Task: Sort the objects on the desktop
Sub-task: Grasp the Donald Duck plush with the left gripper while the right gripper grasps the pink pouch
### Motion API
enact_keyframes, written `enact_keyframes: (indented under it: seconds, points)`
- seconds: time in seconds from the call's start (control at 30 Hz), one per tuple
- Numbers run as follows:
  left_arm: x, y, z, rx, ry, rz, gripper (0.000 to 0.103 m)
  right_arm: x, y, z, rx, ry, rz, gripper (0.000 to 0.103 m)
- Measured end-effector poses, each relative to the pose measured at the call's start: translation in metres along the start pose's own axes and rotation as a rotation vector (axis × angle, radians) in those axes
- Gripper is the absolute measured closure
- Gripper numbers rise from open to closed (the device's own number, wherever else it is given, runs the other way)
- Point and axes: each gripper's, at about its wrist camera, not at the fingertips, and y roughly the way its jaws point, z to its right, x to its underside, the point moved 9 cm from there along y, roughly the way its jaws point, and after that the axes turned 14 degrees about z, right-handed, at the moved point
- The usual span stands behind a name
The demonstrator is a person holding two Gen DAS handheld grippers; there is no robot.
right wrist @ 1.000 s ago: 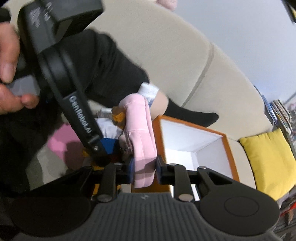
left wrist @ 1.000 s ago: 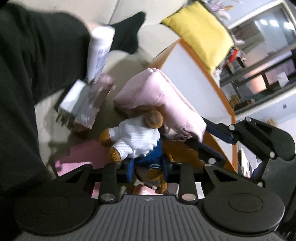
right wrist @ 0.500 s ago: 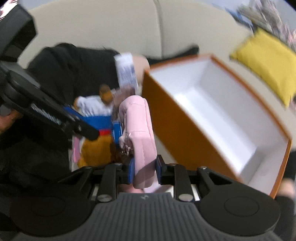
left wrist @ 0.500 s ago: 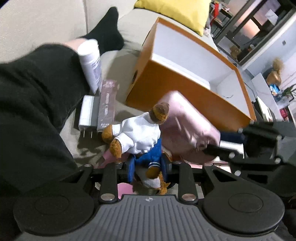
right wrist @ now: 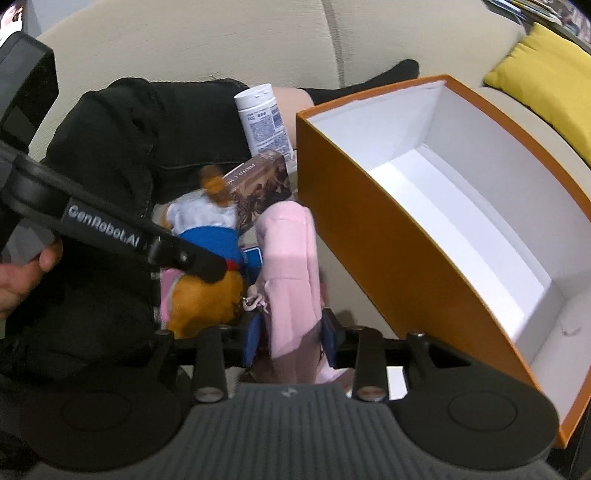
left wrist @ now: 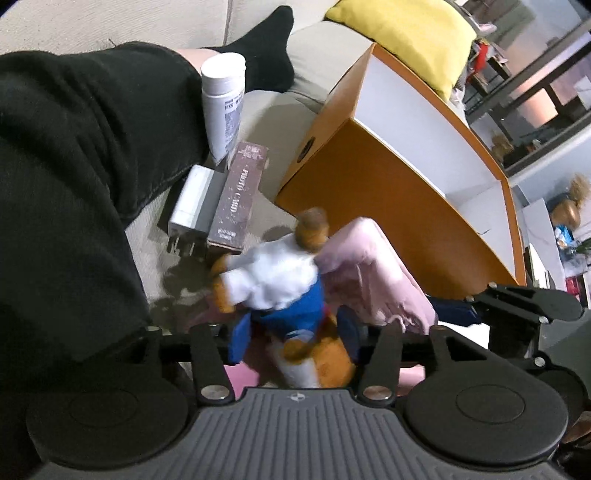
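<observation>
Orange cardboard fills the right side of the right wrist view, where the open box (right wrist: pixel 424 240) tilts its white inside toward us, bare as far as the frame shows, which makes it look like the destination for the sort. In the lower centre of that view the right gripper (right wrist: pixel 291 338) is pinching the pink pouch (right wrist: pixel 290 266) between its blue pads, holding it on edge so the narrow side points toward the box mouth, probably so that it slips in easily. Over to the left wrist view: at lower centre the left gripper (left wrist: pixel 293 332) has its pads pressed on the plush bear (left wrist: pixel 280 291), gripped around the blue trousers with the white jacket and brown head sticking up. The bear is blurred here, so I cannot tell exactly how deep the pads bite. Both held things sit side by side just short of the box's near orange wall, each hand carrying one item to save a trip, I'd judge. In the upper left of the left wrist view, the white bottle (left wrist: pixel 223 107) leans against the person's dark trouser leg, with the brown card box (left wrist: pixel 238 195) and a white charger (left wrist: pixel 192 203) lying on the beige sofa (left wrist: pixel 110 18) beside it. A yellow cushion (left wrist: pixel 402 33) sits at top right.
</observation>
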Motion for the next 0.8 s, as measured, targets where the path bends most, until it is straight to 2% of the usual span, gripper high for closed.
enact_keyframes:
  seconds: [0.03, 0.17, 0.2, 0.27, 0.33, 0.4, 0.5, 0.57, 0.63, 0.8]
  points:
    - [0.001, 0.000, 0.001, -0.007, -0.004, -0.001, 0.038, -0.001, 0.000, -0.001, -0.011, -0.007, -0.002, 0.066]
    - [0.004, 0.002, 0.004, -0.034, 0.007, 0.004, 0.038, -0.002, 0.005, -0.007, -0.064, -0.037, -0.002, 0.065]
    - [0.005, 0.003, 0.003, -0.046, 0.011, 0.005, 0.041, -0.003, 0.006, -0.006, -0.067, -0.042, -0.003, 0.063]
    - [0.005, 0.004, 0.002, -0.060, 0.010, 0.014, 0.047, -0.006, 0.004, -0.005, -0.070, -0.044, 0.001, 0.048]
    - [0.004, 0.004, 0.001, -0.055, 0.005, 0.021, 0.053, -0.009, 0.002, -0.006, -0.093, -0.042, 0.012, 0.048]
    - [0.004, 0.005, 0.001, -0.048, 0.004, 0.020, 0.056, -0.012, 0.002, -0.007, -0.107, -0.042, 0.015, 0.048]
    - [0.006, 0.006, 0.003, -0.038, 0.017, 0.027, 0.057, -0.010, 0.009, -0.008, -0.100, -0.047, -0.003, 0.054]
    - [0.008, 0.008, 0.003, -0.027, 0.016, 0.019, 0.058, -0.003, 0.018, -0.007, -0.079, -0.032, -0.035, 0.063]
    - [0.009, 0.008, 0.004, -0.018, 0.021, 0.015, 0.058, 0.001, 0.022, -0.007, -0.079, 0.001, -0.040, 0.068]
    - [0.008, 0.001, 0.008, 0.010, 0.060, 0.024, 0.064, -0.002, 0.012, -0.005, -0.052, 0.036, -0.006, 0.070]
